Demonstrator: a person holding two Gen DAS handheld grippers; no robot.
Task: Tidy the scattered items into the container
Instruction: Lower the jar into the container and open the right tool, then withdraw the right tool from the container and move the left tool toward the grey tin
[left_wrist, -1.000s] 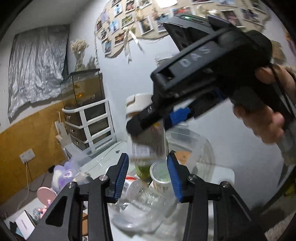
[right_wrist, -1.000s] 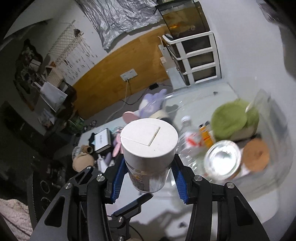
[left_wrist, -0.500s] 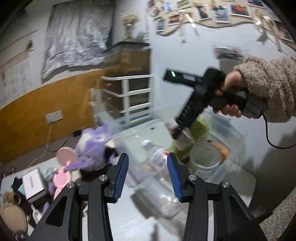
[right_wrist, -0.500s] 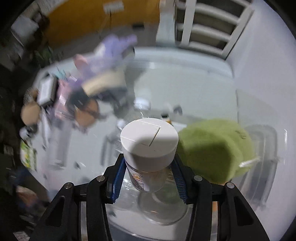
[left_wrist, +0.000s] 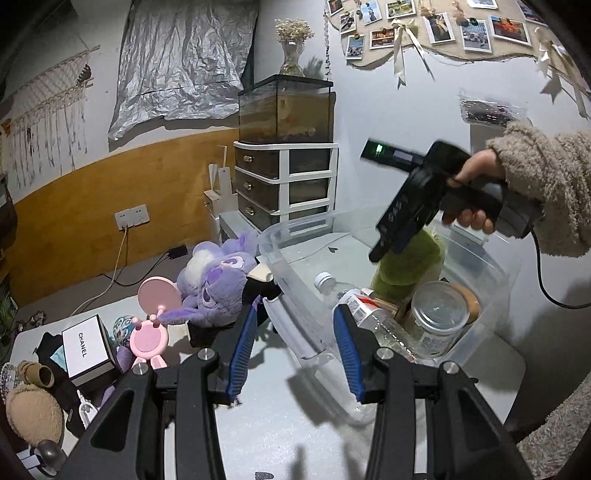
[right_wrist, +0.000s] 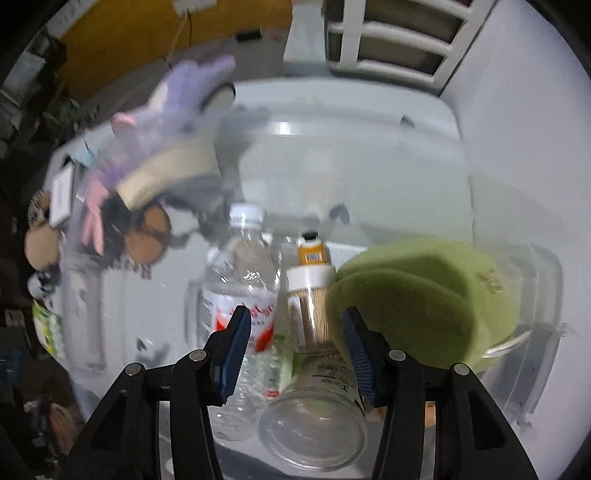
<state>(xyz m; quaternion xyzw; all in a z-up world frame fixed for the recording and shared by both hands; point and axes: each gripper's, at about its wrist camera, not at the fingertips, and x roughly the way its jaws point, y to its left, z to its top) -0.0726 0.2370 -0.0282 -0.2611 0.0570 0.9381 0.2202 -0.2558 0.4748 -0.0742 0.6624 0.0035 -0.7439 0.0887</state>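
The clear plastic container (left_wrist: 491, 273) sits on the white table and holds a water bottle (right_wrist: 240, 295), a white-capped jar of toothpicks (right_wrist: 310, 295), a green plush piece (right_wrist: 424, 299) and a clear glass jar (right_wrist: 314, 432). My right gripper (right_wrist: 293, 343) is open and empty, hanging over the container just above the toothpick jar. It also shows in the left wrist view (left_wrist: 384, 247), held by a hand. My left gripper (left_wrist: 293, 350) is open and empty at the container's near left wall. A purple plush toy (left_wrist: 218, 284) lies left of the container.
Left of the container lie a pink mirror stand (left_wrist: 151, 325), a white Chanel box (left_wrist: 86, 347), a tan plush item (left_wrist: 31, 410) and dark clutter. A white drawer unit (left_wrist: 288, 184) with a fish tank stands behind the table.
My right gripper has opened and let go of the white-capped jar, which now lies in the container. My left gripper has pulled back and swung left, facing the scattered items.
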